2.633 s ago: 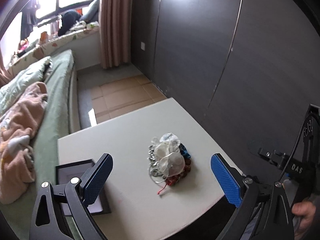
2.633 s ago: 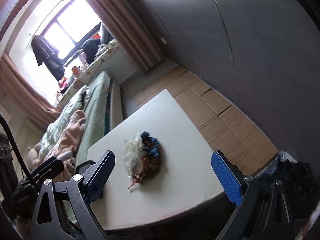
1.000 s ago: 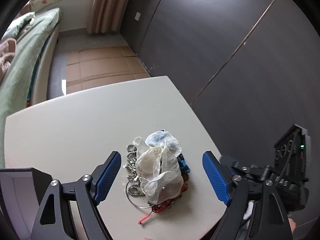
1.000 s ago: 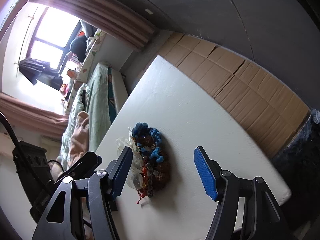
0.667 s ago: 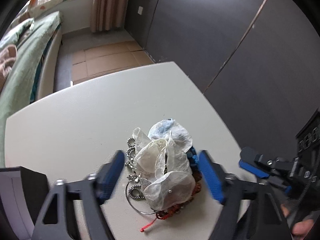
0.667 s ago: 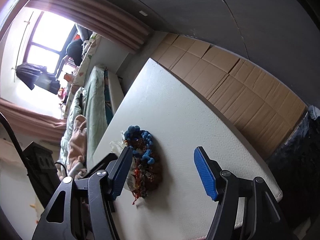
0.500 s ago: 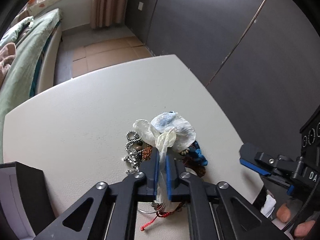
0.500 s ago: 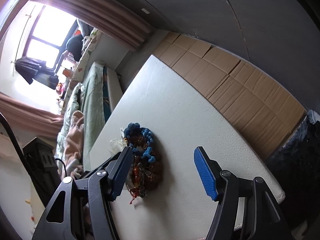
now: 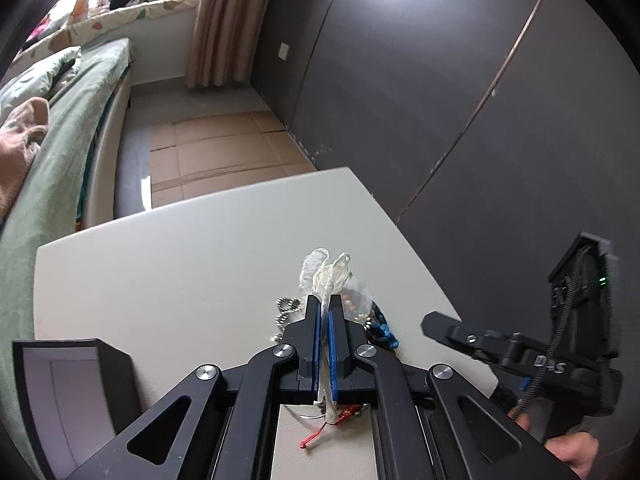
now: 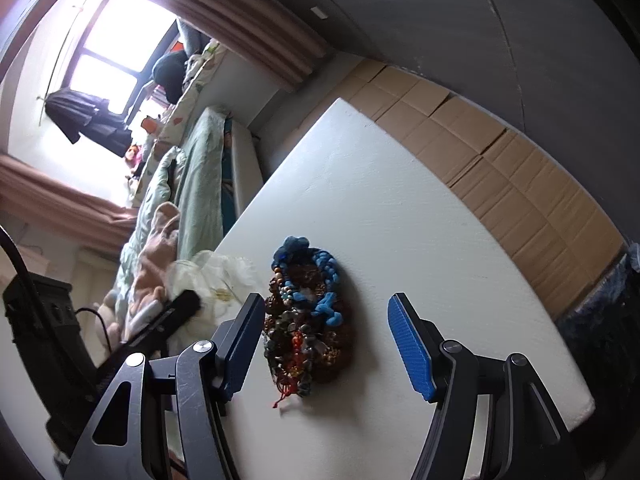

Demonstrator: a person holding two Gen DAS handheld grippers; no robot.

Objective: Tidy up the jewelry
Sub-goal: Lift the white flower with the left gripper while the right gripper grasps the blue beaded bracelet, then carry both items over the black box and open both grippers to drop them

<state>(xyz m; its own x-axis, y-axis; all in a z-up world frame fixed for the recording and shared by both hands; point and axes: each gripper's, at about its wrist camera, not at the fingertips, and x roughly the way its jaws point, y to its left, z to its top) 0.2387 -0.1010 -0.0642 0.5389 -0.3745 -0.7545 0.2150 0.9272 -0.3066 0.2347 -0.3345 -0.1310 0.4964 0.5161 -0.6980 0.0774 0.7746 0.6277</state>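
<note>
A heap of jewelry (image 10: 308, 316) lies on the white table (image 10: 400, 208): blue braided bracelets, brown beads, a red cord. My left gripper (image 9: 325, 312) is shut on a thin clear plastic bag (image 9: 326, 276), whose top sticks out past the fingertips; a silver chain (image 9: 286, 310) lies just left of it. My right gripper (image 10: 324, 336) is open, its fingers either side of the bead heap, low over the table. The bag also shows in the right wrist view (image 10: 216, 276), left of the heap, held by the left gripper (image 10: 176, 316).
An open black jewelry box (image 9: 76, 392) with a white lining stands at the table's near left corner. A bed with green bedding (image 9: 52, 120) runs along the left. Dark wardrobe doors (image 9: 460, 80) stand beyond the table's right edge. Cardboard sheets (image 9: 216, 160) cover the floor.
My left gripper came down over the heap, shut on the plastic bag and is lifting it off the jewelry. My right gripper has moved in around the bead heap, still open.
</note>
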